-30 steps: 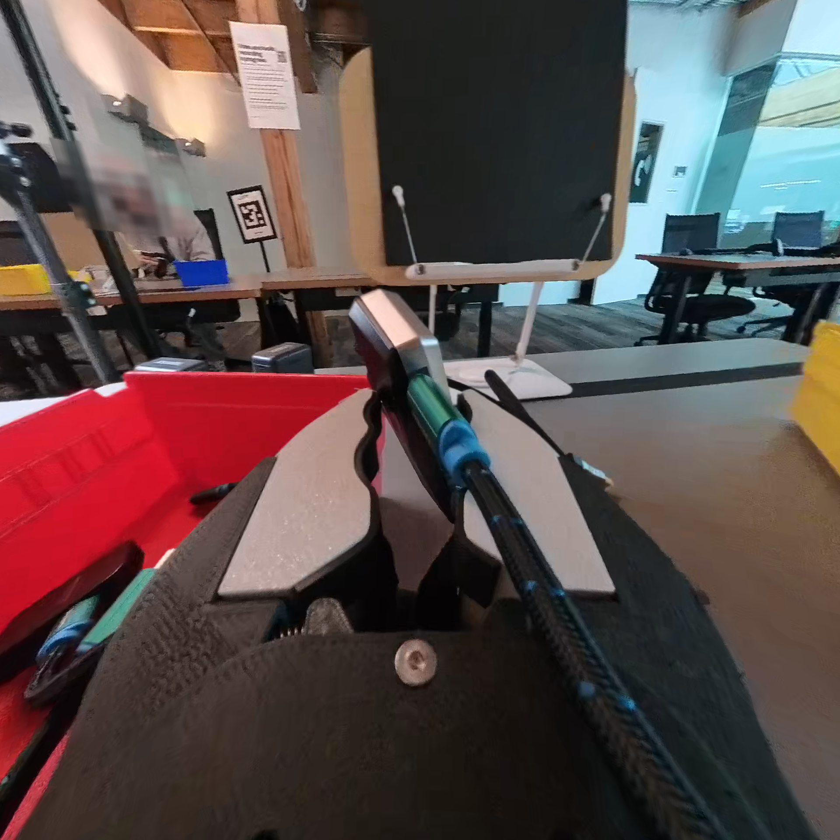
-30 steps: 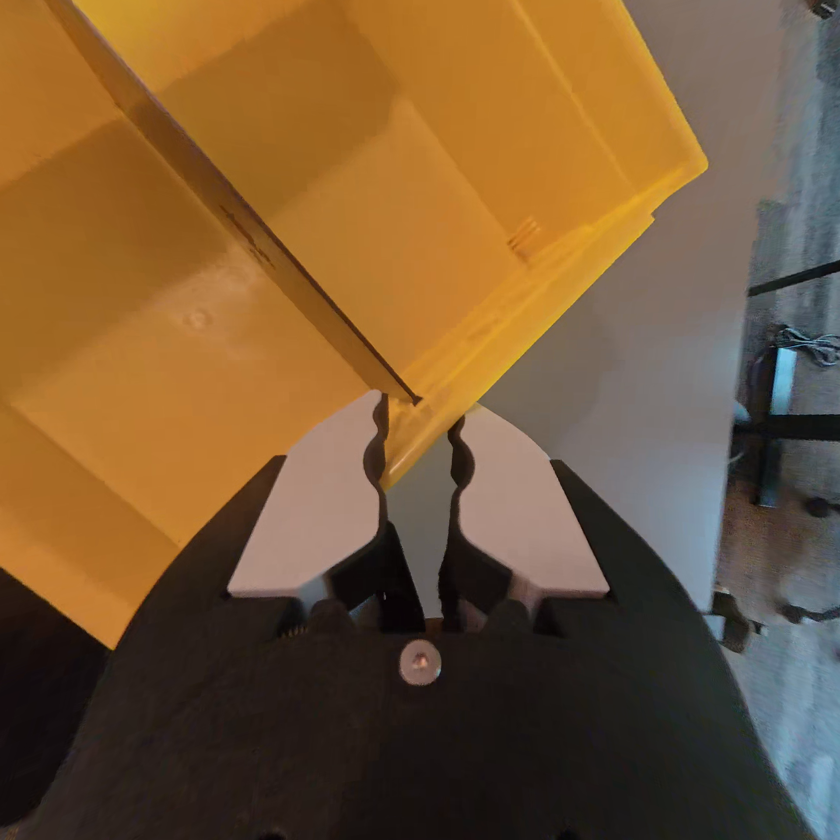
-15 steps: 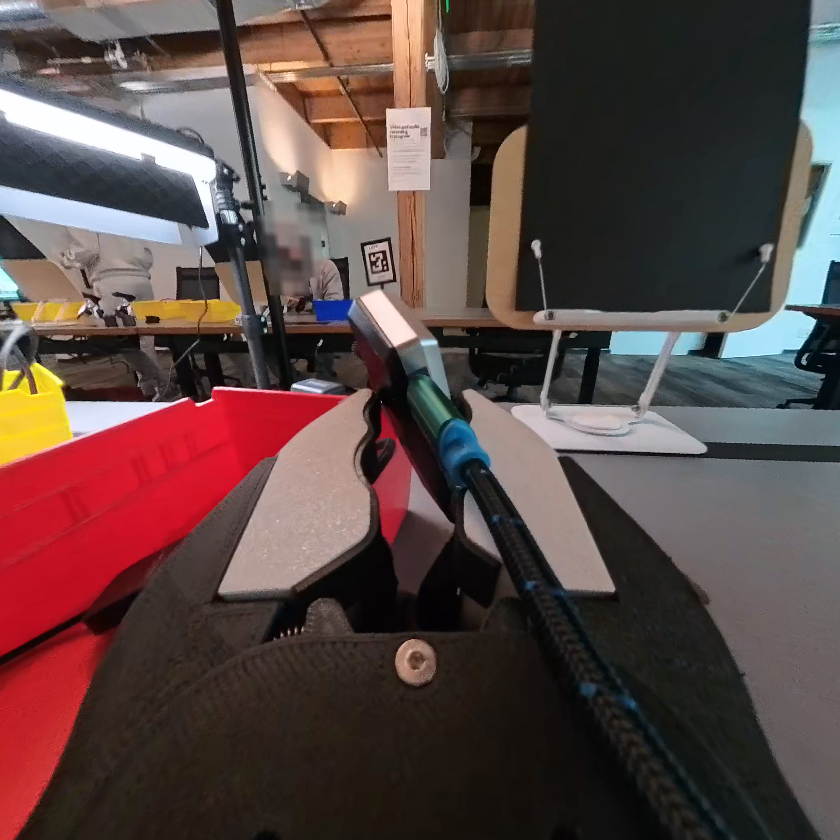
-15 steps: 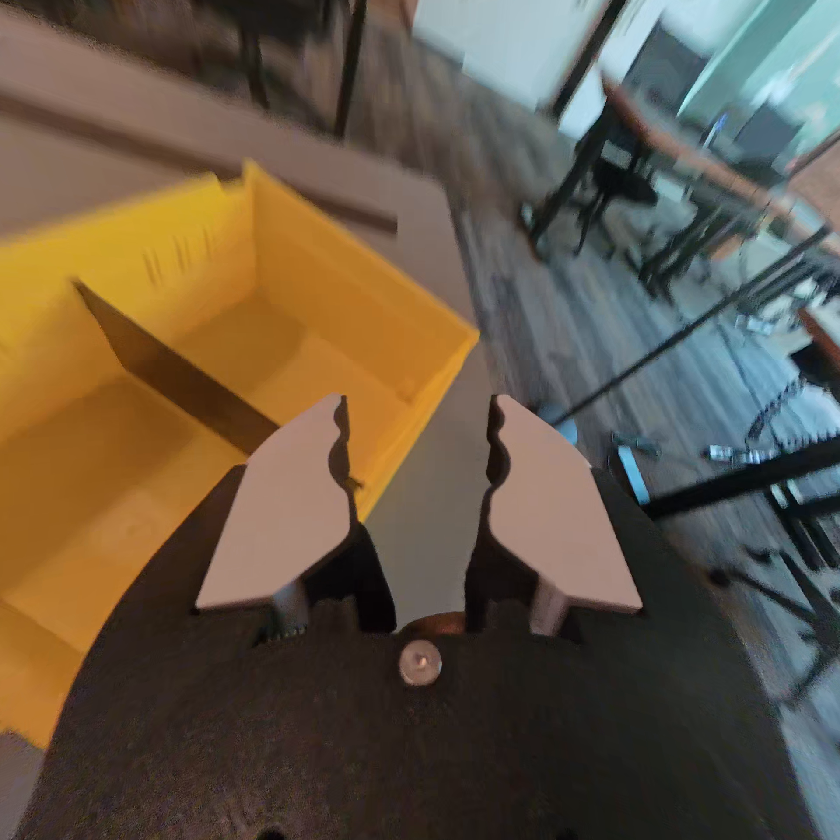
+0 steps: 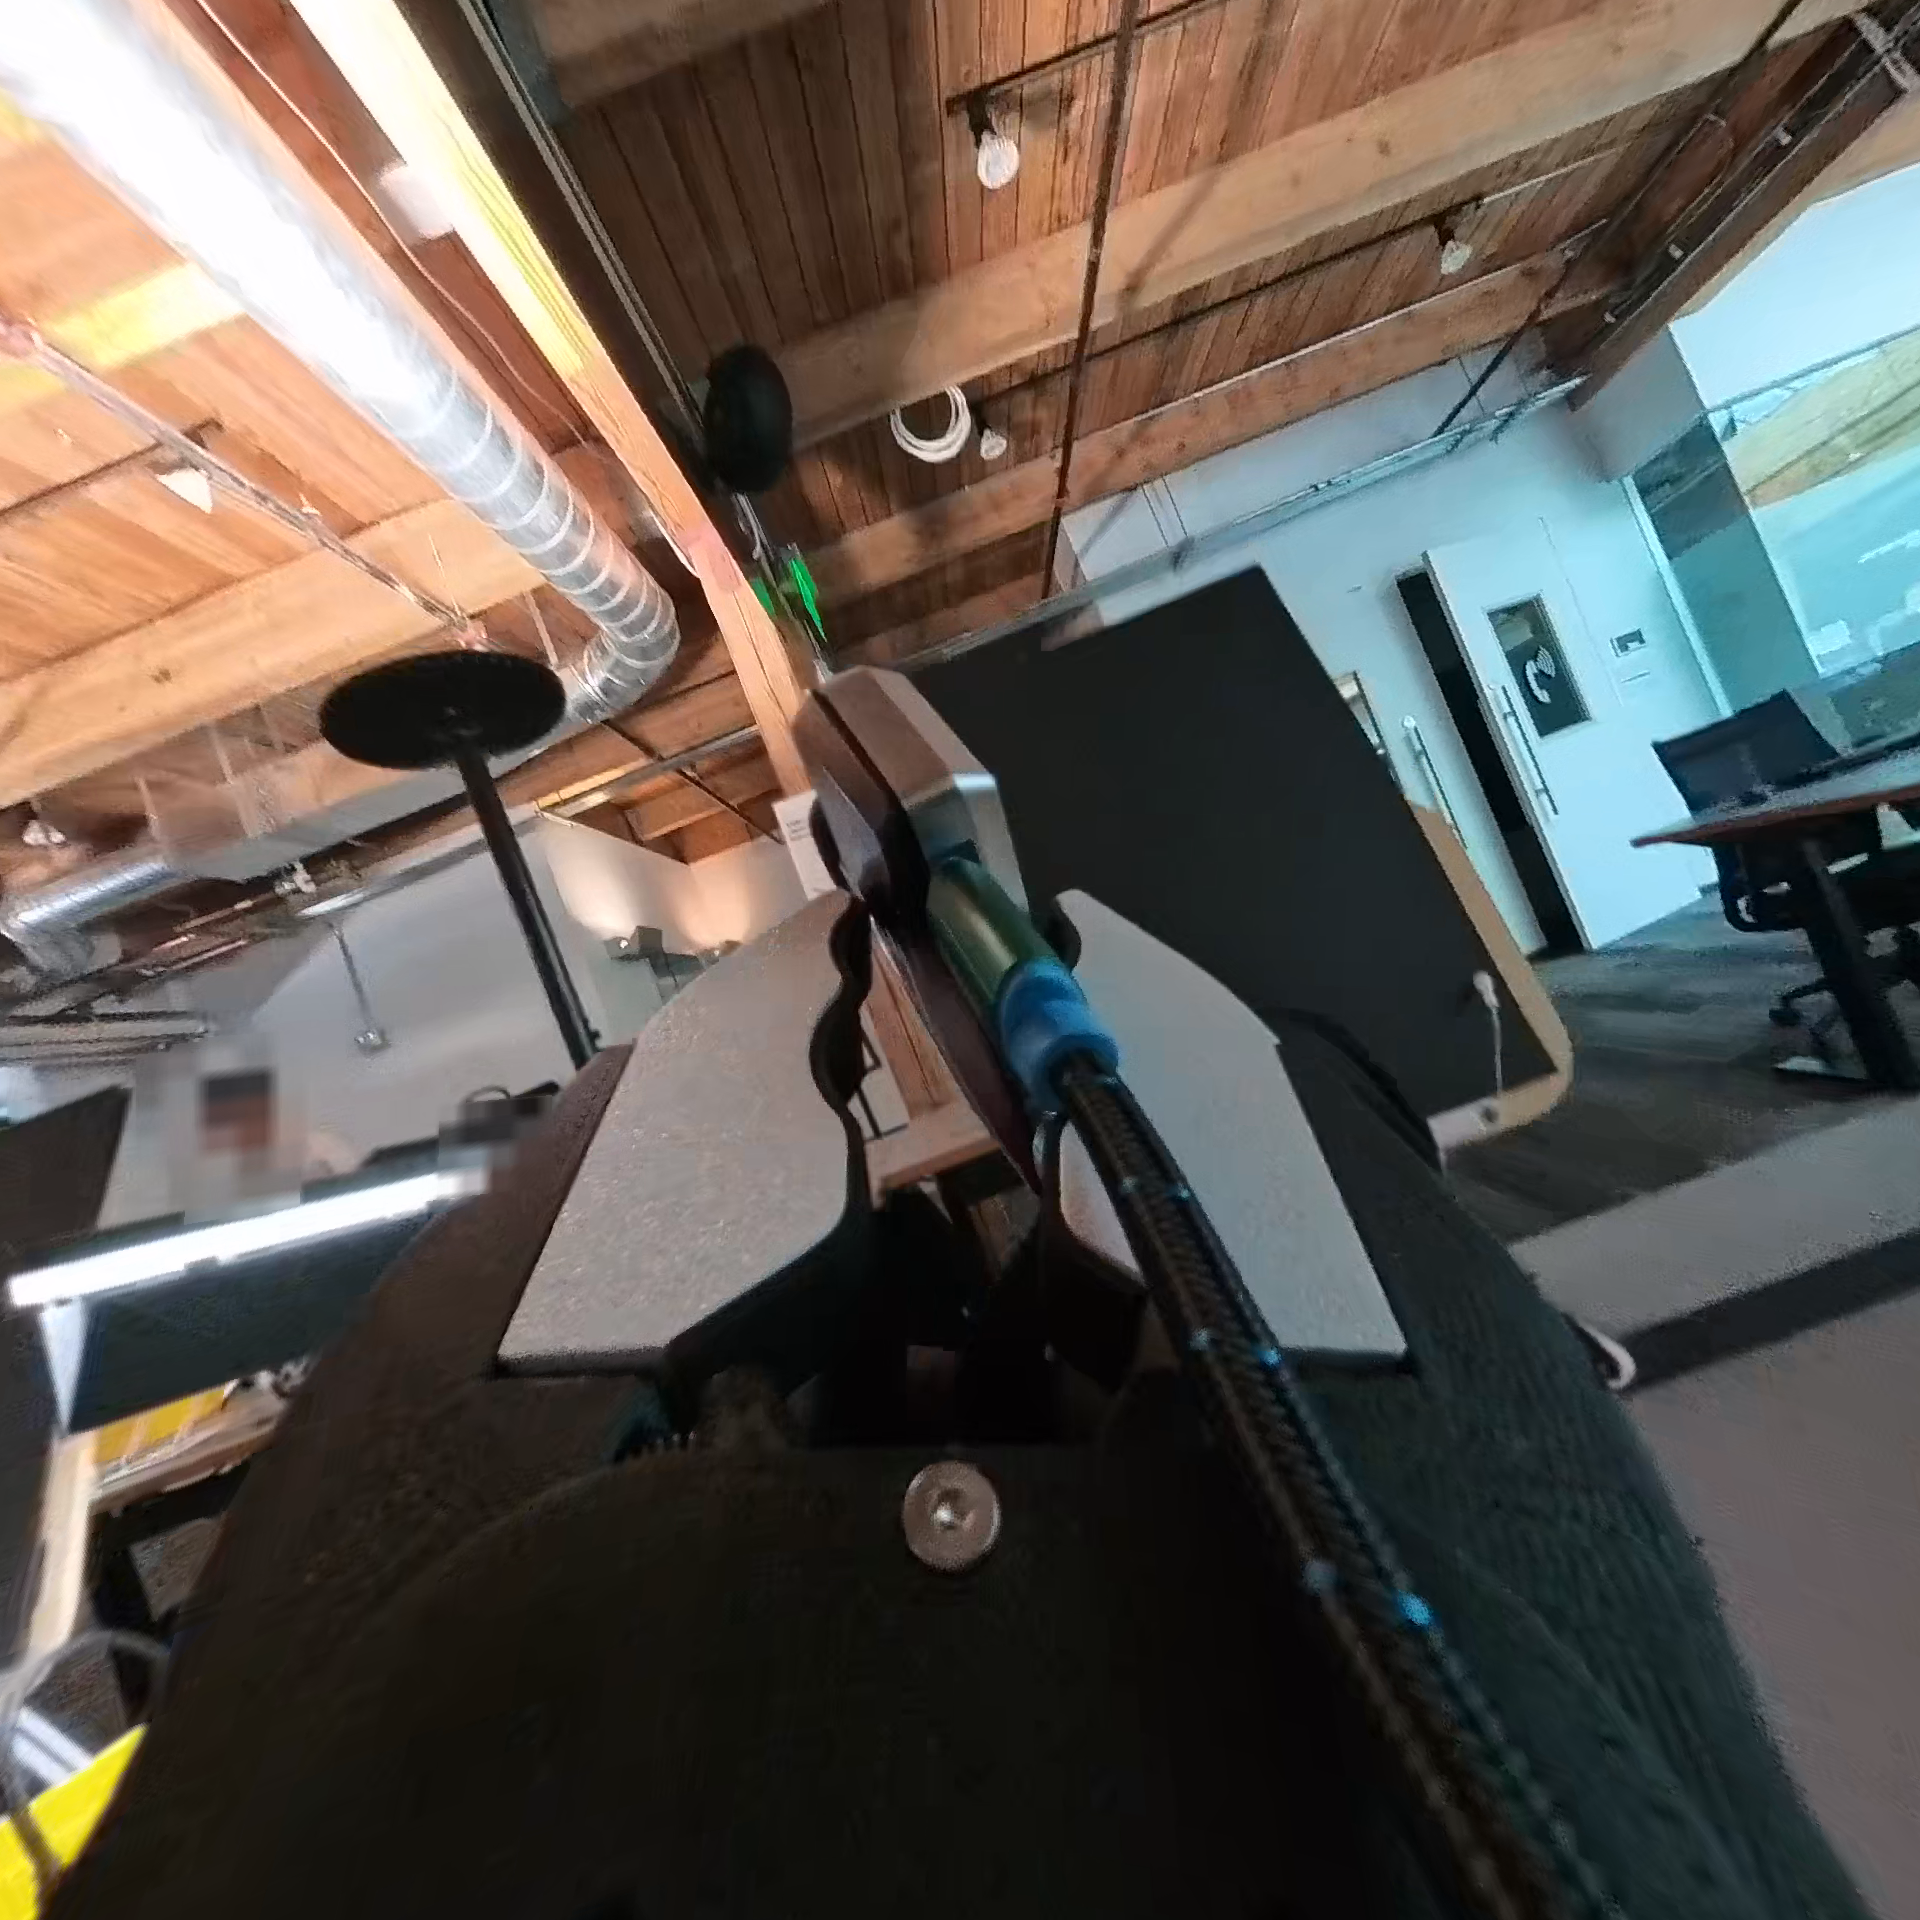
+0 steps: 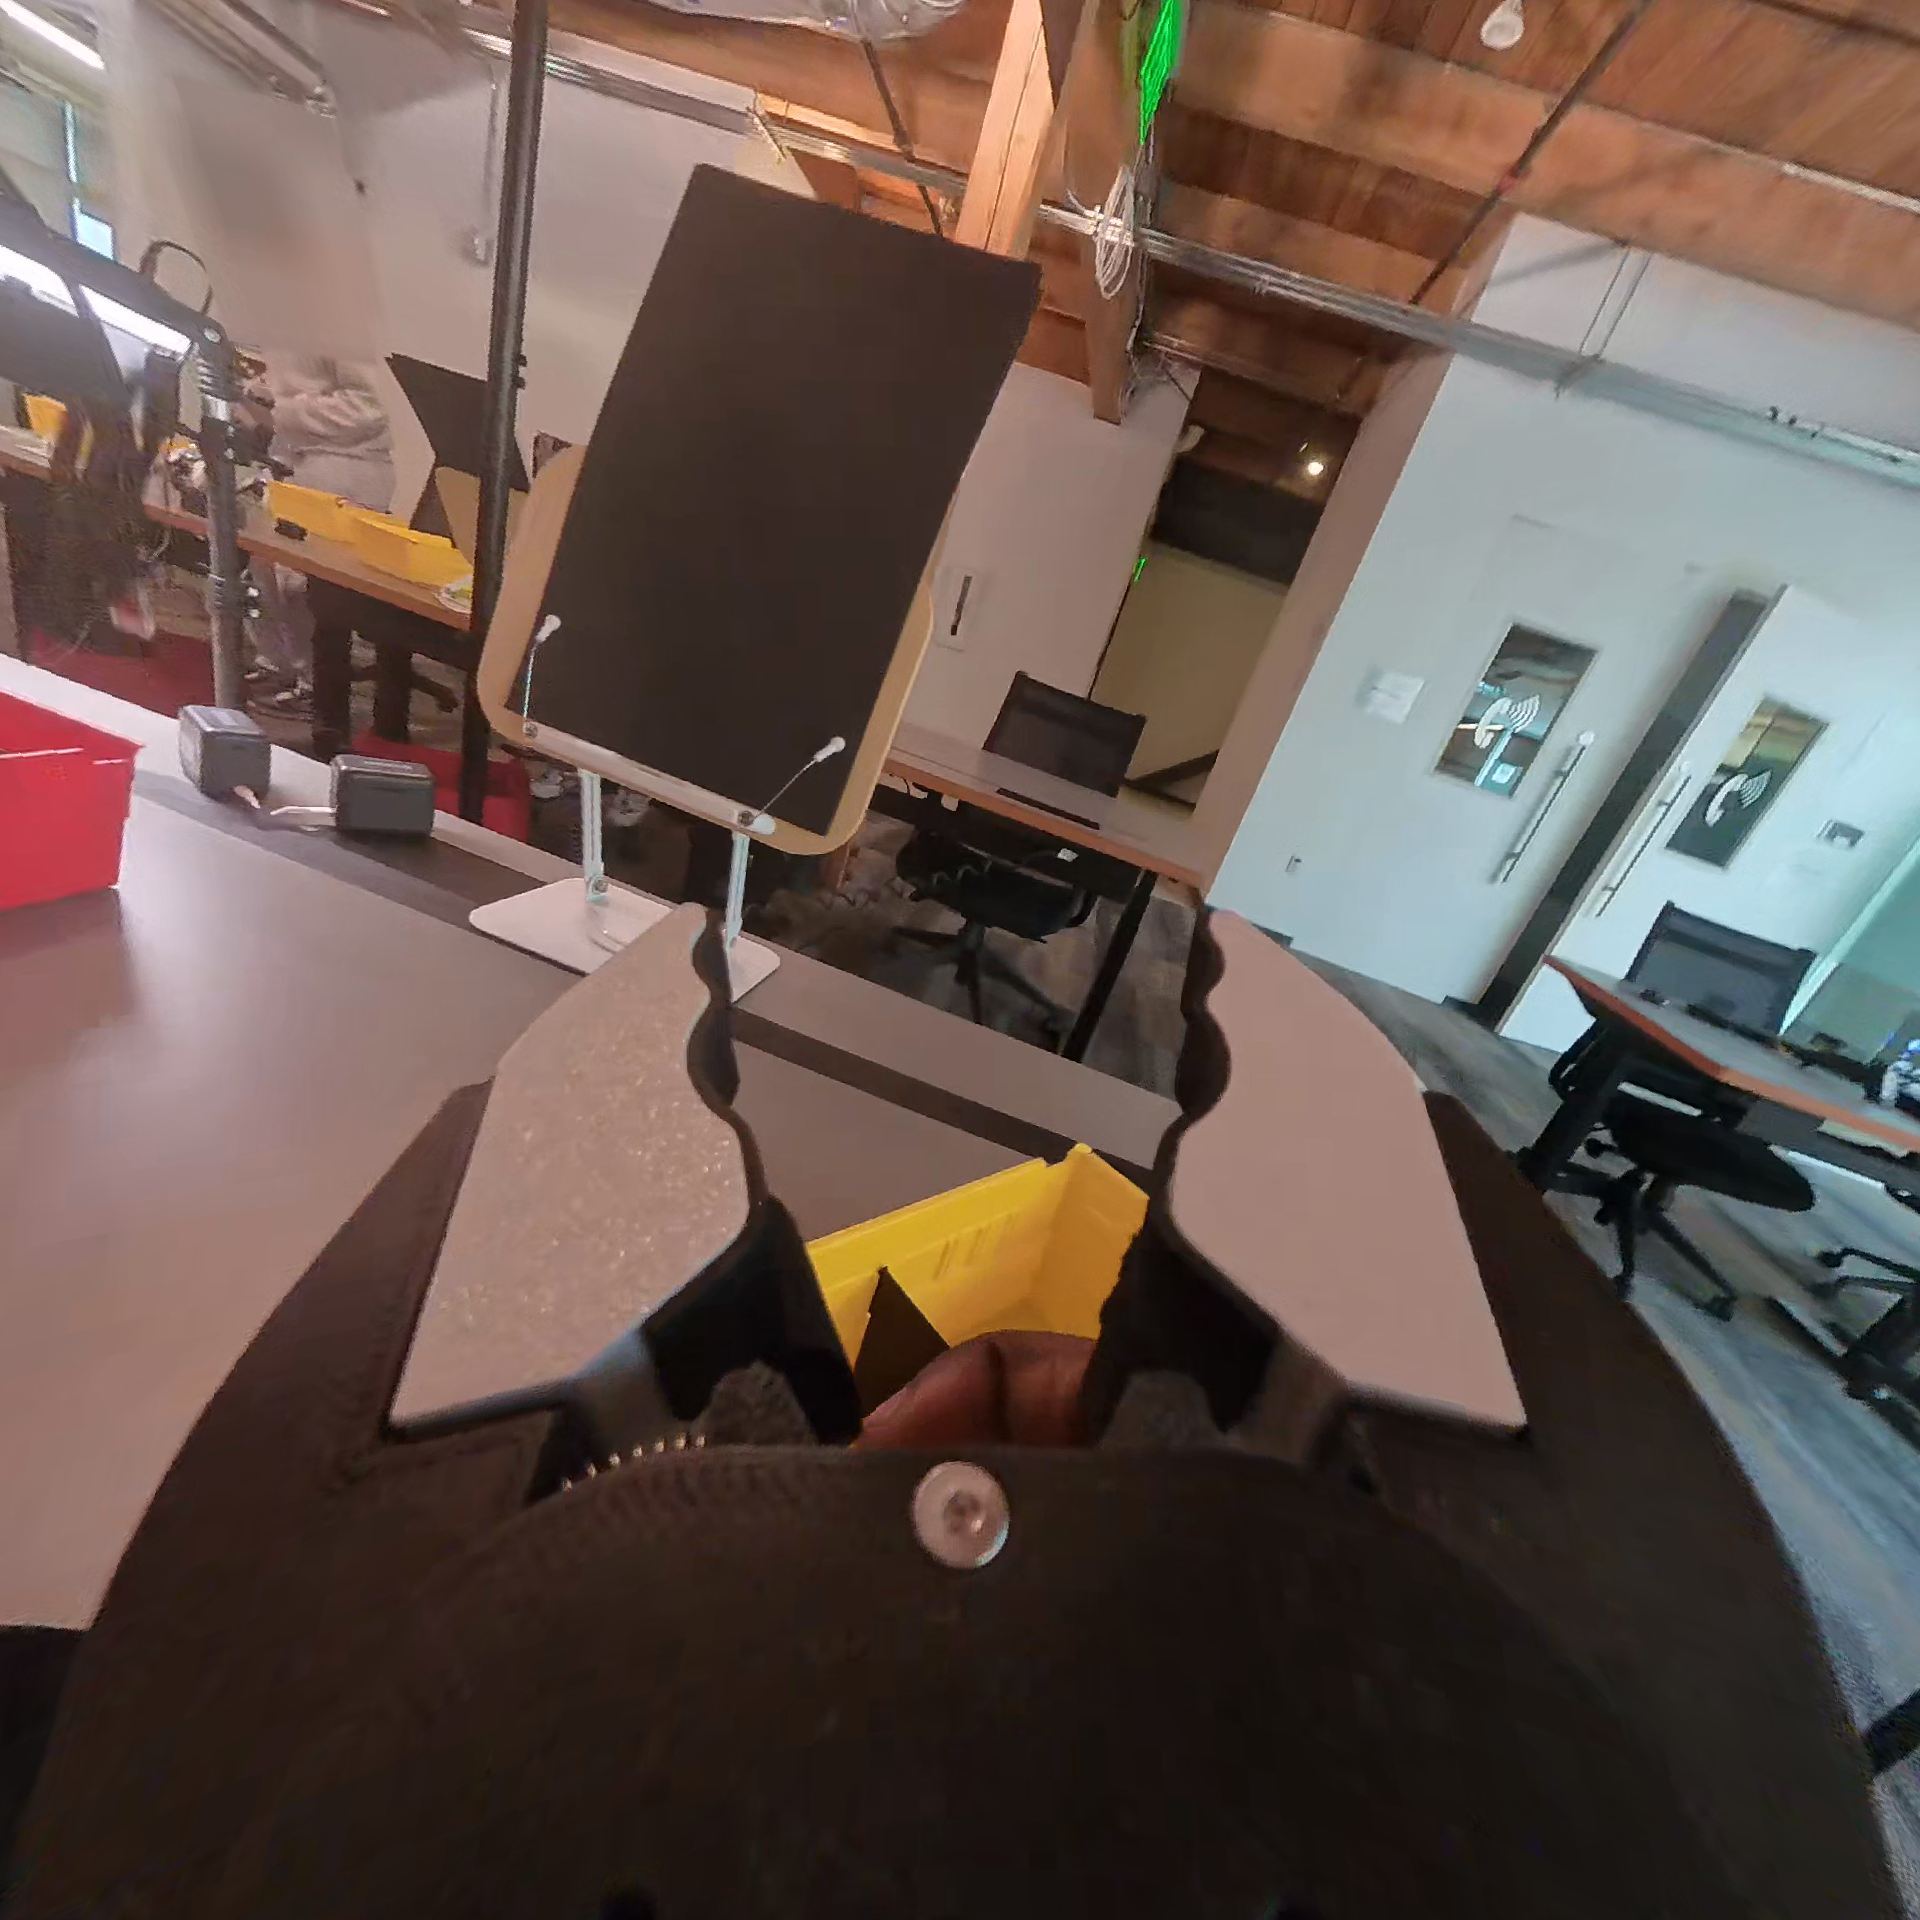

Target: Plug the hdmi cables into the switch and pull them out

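We saw a silver-grey switch (image 5: 940, 821) with a green-and-blue plug (image 5: 1003, 961) on a black braided cable (image 5: 1226, 1340) flecked with blue. The bins were yellow (image 6: 997, 1236) and red (image 6: 57, 810), the worktop (image 6: 239, 1060) dark grey.

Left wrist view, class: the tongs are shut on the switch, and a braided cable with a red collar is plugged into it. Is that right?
Not quite: the collar is blue, not red. The left wrist view shows the left tongs shut on the switch, with the braided cable plugged in.
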Demonstrator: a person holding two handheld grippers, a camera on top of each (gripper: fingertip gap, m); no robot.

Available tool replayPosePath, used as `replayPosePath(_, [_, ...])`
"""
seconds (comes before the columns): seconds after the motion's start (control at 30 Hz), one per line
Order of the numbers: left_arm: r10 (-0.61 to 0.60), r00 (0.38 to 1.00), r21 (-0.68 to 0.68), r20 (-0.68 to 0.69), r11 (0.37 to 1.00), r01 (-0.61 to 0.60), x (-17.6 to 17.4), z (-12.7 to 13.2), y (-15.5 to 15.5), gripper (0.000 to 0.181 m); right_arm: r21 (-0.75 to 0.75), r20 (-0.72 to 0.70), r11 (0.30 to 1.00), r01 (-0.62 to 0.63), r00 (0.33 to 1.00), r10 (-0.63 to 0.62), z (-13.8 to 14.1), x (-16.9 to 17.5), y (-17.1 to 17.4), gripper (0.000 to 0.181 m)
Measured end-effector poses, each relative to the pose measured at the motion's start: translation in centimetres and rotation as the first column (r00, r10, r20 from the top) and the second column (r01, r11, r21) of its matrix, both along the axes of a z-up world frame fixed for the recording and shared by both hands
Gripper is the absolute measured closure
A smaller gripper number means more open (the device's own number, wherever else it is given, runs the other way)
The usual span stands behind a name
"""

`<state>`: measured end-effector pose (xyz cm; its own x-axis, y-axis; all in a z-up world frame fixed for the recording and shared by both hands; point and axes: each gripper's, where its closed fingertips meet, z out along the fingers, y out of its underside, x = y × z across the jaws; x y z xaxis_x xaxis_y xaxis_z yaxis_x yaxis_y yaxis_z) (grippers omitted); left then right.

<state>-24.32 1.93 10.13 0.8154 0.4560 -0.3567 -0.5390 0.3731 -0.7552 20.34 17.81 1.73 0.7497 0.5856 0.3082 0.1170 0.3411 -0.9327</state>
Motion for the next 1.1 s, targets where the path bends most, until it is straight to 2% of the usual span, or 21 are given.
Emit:
replayPosePath(0.13, [-0.002,0.999,0.215,-0.034,0.977,0.009,-0.1,8.4,-2.6,0.150,0.015,-0.059,1.000,-0.014,0.998,0.014,0.8,0.8,-0.7,0.104])
replayPosePath(0.23, [0.062,0.994,0.327,-0.087,0.945,-0.030,0.8,12.7,-3.8,0.150,0.015,-0.094,1.000,-0.022,0.995,0.023,1.2,1.5,-1.0,0.106])
replayPosePath(0.3, [0.099,0.988,0.335,-0.121,0.941,-0.053,1.0,15.4,-3.2,0.150,0.021,-0.101,1.000,-0.009,0.995,0.011,1.3,2.0,-1.1,0.108])
replayPosePath(0.4, [0.069,0.989,0.299,-0.128,0.954,-0.028,0.8,20.5,-1.6,0.150,0.016,-0.102,1.000,-0.001,0.995,0.002,1.4,2.3,-1.3,0.109])
replayPosePath(0.5, [0.047,0.990,0.286,-0.130,0.958,-0.008,1.2,25.4,-1.8,0.150,0.027,-0.093,1.000,0.004,0.996,-0.001,1.5,2.2,-1.5,0.110])
replayPosePath(0.57, [-0.019,0.993,0.303,-0.114,0.951,0.053,2.6,27.3,-2.3,0.150,0.035,-0.099,0.999,-0.010,0.995,0.013,1.8,1.9,-1.8,0.110])
replayPosePath(0.6, [-0.076,0.991,0.298,-0.107,0.949,0.105,3.9,27.4,-2.1,0.150,0.037,-0.109,0.999,-0.029,0.993,0.033,2.0,1.6,-2.0,0.110])
replayPosePath(0.67, [-0.169,0.979,0.250,-0.113,0.949,0.193,6.9,25.8,-1.0,0.150,0.033,-0.120,0.996,-0.079,0.989,0.082,2.1,1.0,-2.5,0.111])
replayPosePath(0.73, [-0.253,0.960,0.188,-0.120,0.944,0.272,9.9,21.9,0.7,0.150,0.021,-0.116,0.993,-0.114,0.986,0.116,1.9,0.5,-2.8,0.111])
replayPosePath(0.8, [-0.347,0.932,0.116,-0.107,0.926,0.359,12.6,16.0,2.6,0.150,0.008,-0.105,0.992,-0.123,0.987,0.123,1.6,0.4,-2.9,0.112])
replayPosePath(0.87, [-0.414,0.906,0.028,-0.090,0.908,0.417,14.9,8.8,4.6,0.149,-0.013,-0.100,0.990,-0.141,0.985,0.139,1.3,0.1,-2.9,0.113])
replayPosePath(1.0, [-0.389,0.917,-0.152,-0.094,0.916,0.372,17.0,-6.0,7.5,0.149,-0.039,-0.126,0.968,-0.247,0.962,0.241,1.2,-1.7,-3.6,0.118])
replayPosePath(1.03, [-0.381,0.917,-0.175,-0.117,0.917,0.358,17.2,-8.6,7.8,0.150,-0.044,-0.129,0.959,-0.281,0.953,0.273,1.2,-2.4,-3.9,0.118])
replayPosePath(1.1, [-0.364,0.911,-0.205,-0.192,0.923,0.325,17.6,-12.1,7.9,0.150,-0.055,-0.124,0.936,-0.348,0.932,0.339,0.9,-4.2,-4.7,0.119])
